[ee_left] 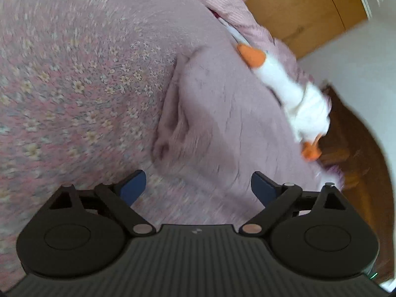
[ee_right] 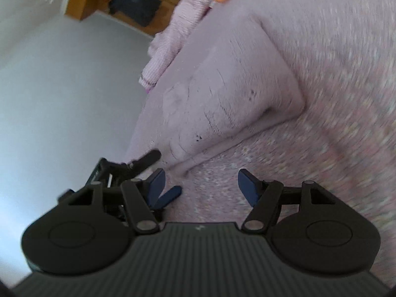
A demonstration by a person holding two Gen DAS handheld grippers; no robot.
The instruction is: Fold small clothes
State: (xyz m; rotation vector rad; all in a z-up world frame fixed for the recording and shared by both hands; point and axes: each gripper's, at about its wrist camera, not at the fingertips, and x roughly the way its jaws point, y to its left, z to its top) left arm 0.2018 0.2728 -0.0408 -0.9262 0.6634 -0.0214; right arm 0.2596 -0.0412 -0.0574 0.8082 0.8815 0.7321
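The folded pink garment point(ee_left: 222, 123) is lying on the floral bedspread point(ee_left: 74, 74), near the bed's edge, its fuzzy surface creased and one rolled fold showing along the side nearest the open bedspread. In the right wrist view the same garment point(ee_right: 235, 94) is sitting as a flat, squarish bundle with a thick folded edge facing the camera, resting on the bedspread point(ee_right: 334, 99).

The left gripper point(ee_left: 198, 188) is hovering just short of the garment's near edge, its blue-padded fingers point(ee_left: 133, 185) spread wide and gripping nothing. The right gripper point(ee_right: 200, 185) is likewise standing wide apart and empty, just short of the garment's folded edge – and the left gripper point(ee_right: 148, 173) is showing at its left side, close beside it, low over the bedspread near the bundle's corner.

Beyond the garment, a white plush goose point(ee_left: 292, 94) with an orange beak and orange feet is lying along the bed's far edge, just beside the bundle. A ribbed pink blanket point(ee_left: 222, 5) is draped behind it – it is also showing in the right view point(ee_right: 178, 32), hanging by the edge. Wooden furniture point(ee_left: 309, 7) and a pale wall point(ee_right: 61, 86) are filling the background; both views are motion-blurred
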